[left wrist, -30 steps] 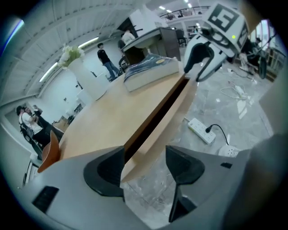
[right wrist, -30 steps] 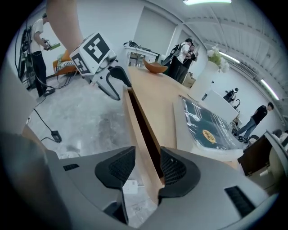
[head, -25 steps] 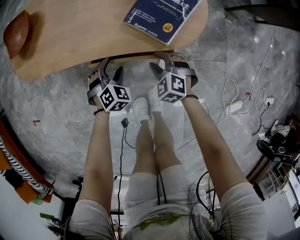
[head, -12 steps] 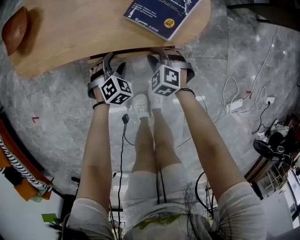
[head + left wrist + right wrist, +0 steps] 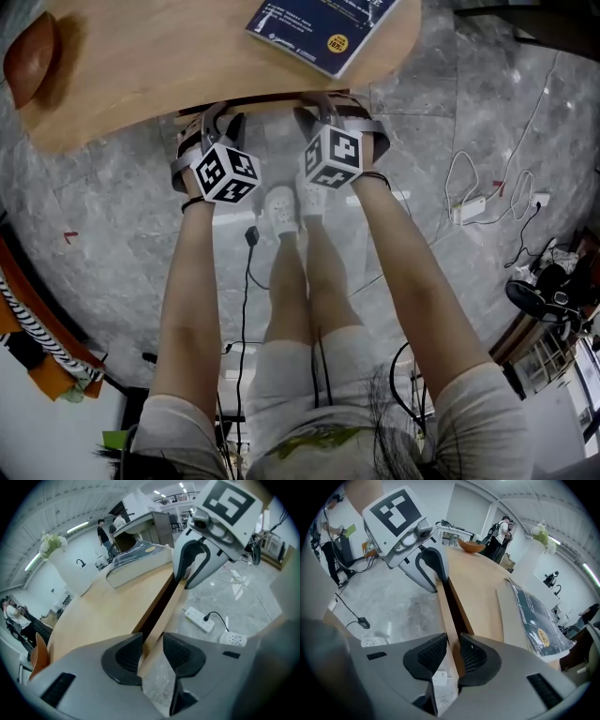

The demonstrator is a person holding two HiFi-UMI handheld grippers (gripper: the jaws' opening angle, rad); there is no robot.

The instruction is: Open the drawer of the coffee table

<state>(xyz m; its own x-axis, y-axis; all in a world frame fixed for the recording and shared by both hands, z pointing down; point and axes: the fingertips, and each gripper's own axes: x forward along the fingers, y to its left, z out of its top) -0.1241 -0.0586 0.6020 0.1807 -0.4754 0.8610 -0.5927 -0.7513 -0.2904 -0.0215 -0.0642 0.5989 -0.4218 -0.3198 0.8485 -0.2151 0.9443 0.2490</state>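
Observation:
The light wooden coffee table [image 5: 169, 66] fills the top of the head view, and its drawer front [image 5: 267, 101] shows as a thin strip under the near edge. My left gripper [image 5: 223, 127] and right gripper [image 5: 317, 117] sit side by side at that edge. In the left gripper view the drawer front [image 5: 174, 603] runs between the pads of the left gripper [image 5: 151, 649], which have just been closing and now clamp it. In the right gripper view the right gripper [image 5: 453, 654] has likewise been closing and pinches the drawer front [image 5: 446, 616]. A dark gap separates drawer and tabletop.
A dark blue book [image 5: 323, 28] lies on the tabletop and a brown bowl [image 5: 28, 56] sits at its left end. Below are the person's white shoes [image 5: 286, 211], a cable with a plug [image 5: 249, 242] and a power strip [image 5: 469, 211] on the grey stone floor.
Both grippers have edged up to the table's near edge, and their jaws have narrowed from wide open onto the drawer front.

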